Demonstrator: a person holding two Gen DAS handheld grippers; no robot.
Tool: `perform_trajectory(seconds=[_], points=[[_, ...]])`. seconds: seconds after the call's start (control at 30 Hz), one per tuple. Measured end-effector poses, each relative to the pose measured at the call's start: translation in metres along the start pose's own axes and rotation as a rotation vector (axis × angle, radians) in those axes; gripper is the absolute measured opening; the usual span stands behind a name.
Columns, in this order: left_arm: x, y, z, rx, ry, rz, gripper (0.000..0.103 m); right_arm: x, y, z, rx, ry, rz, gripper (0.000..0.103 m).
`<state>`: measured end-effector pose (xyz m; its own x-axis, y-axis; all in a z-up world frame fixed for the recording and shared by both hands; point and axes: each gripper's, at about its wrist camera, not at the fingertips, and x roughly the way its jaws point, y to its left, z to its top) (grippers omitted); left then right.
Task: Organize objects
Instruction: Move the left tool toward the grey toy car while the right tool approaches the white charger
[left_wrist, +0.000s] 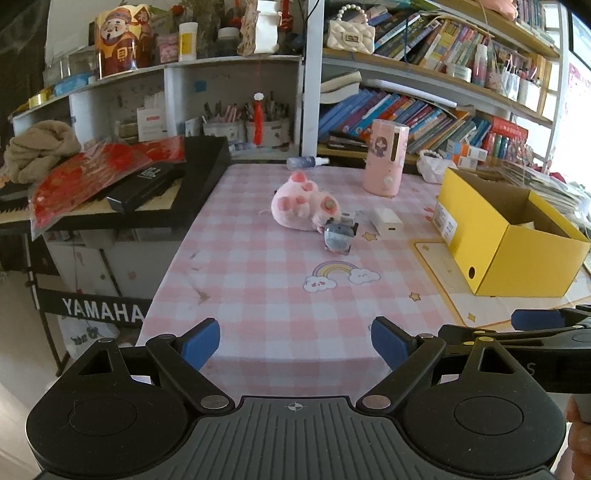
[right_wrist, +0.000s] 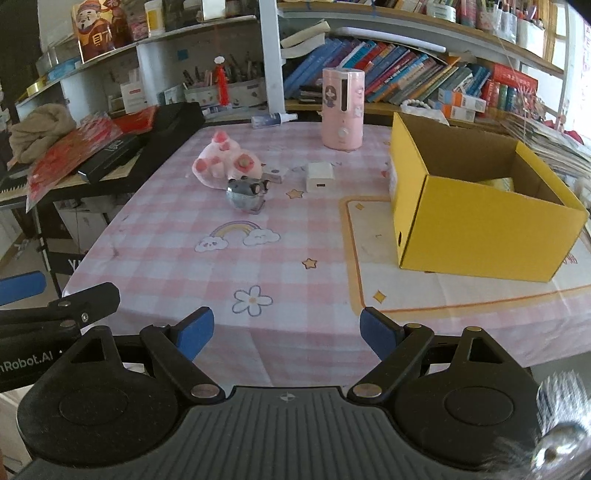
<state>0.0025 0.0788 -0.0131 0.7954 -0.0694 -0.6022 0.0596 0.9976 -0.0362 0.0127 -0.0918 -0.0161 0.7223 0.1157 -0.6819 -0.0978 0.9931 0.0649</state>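
On the pink checked tablecloth (left_wrist: 258, 288) (right_wrist: 177, 266) lie a pink plush toy (left_wrist: 301, 201) (right_wrist: 225, 158), a small grey round figure (left_wrist: 338, 236) (right_wrist: 245, 194) and a white cube-shaped box (left_wrist: 386, 220) (right_wrist: 319, 176). An open yellow cardboard box (left_wrist: 517, 251) (right_wrist: 476, 229) stands at the right. My left gripper (left_wrist: 295, 341) hangs open over the table's near edge, with nothing between its blue pads. My right gripper (right_wrist: 287, 330) is open too, empty, beside the left one and well short of the objects.
A tall pink canister (left_wrist: 384, 158) (right_wrist: 341, 109) and a lying spray bottle (left_wrist: 306, 161) (right_wrist: 273, 119) sit at the table's far side. A black keyboard (left_wrist: 147, 192) piled with red packets stands left of the table. Crowded bookshelves (left_wrist: 424, 110) rise behind.
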Motion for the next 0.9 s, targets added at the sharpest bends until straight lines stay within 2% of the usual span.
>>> perform_trajectory(seconds=[0.23, 0.57, 0.9], points=[[0.019, -0.002, 0.01, 0.012, 0.006, 0.006, 0.091, 0.022, -0.003, 0.012, 0.007, 0.014, 0.014, 0.086], [0.068, -0.003, 0.042, -0.013, 0.021, 0.018, 0.091, 0.07, -0.016, 0.051, -0.003, 0.034, 0.03, 0.086], [0.108, -0.013, 0.073, -0.023, 0.03, 0.027, 0.091, 0.11, -0.032, 0.09, -0.016, 0.046, 0.038, 0.08]])
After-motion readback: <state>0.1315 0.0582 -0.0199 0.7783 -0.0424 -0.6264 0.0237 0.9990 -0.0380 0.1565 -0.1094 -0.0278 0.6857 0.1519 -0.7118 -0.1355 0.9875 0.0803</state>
